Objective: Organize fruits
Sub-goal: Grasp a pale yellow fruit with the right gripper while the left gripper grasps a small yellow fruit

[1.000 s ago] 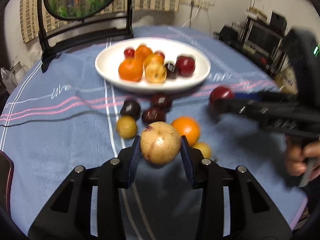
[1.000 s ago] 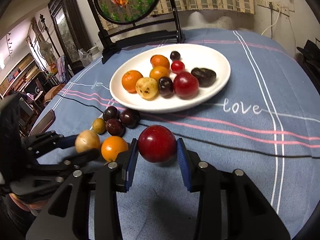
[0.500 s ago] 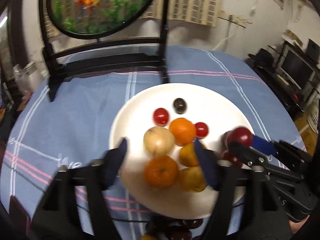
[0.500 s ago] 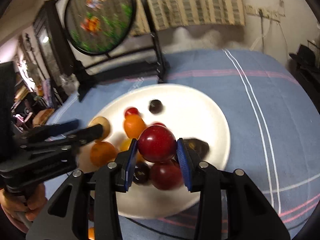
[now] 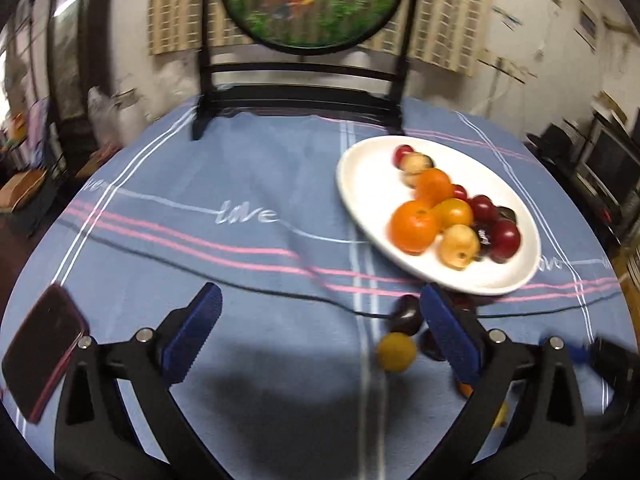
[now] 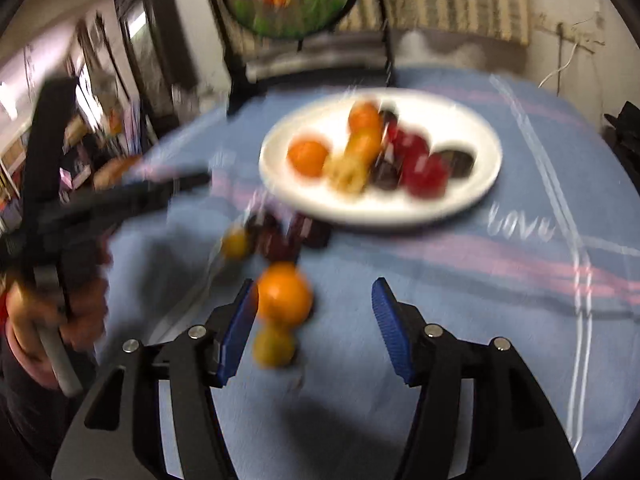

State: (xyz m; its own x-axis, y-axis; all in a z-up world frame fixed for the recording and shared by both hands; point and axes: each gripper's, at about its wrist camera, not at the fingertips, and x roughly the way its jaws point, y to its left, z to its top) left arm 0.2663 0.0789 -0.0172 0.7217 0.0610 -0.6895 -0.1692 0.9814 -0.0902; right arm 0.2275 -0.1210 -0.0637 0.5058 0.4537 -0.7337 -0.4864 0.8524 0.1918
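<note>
Both grippers are empty with jaws spread wide: the left gripper [image 5: 316, 332] hovers over bare blue tablecloth [image 5: 224, 264], and the right gripper [image 6: 316, 324] hangs low over the loose fruit at the near side of the table. The white plate [image 5: 360, 184] sits farther off, already loaded with oranges, yellow fruit and dark red ones. Left on the cloth are an orange [image 6: 285, 293], a small yellow fruit [image 6: 274, 345] touching its near side, and, just short of the plate, a cluster of dark plums [image 6: 280, 236] with another yellow fruit [image 6: 235, 243] at its left.

The step in hand looks like the next pickup. The orange lies against the right gripper's left finger rather than between the two, so shifting left to centre it before closing would be wise. Closing gently matters, since round fruit rolls and the yellow one behind it could be nudged away. The left gripper's nearest candidates are the yellow fruit [image 5: 397, 351] and dark plum [image 5: 406, 314] beside its right finger. A phone [image 5: 42, 354] lies at the near left edge, well apart.
</note>
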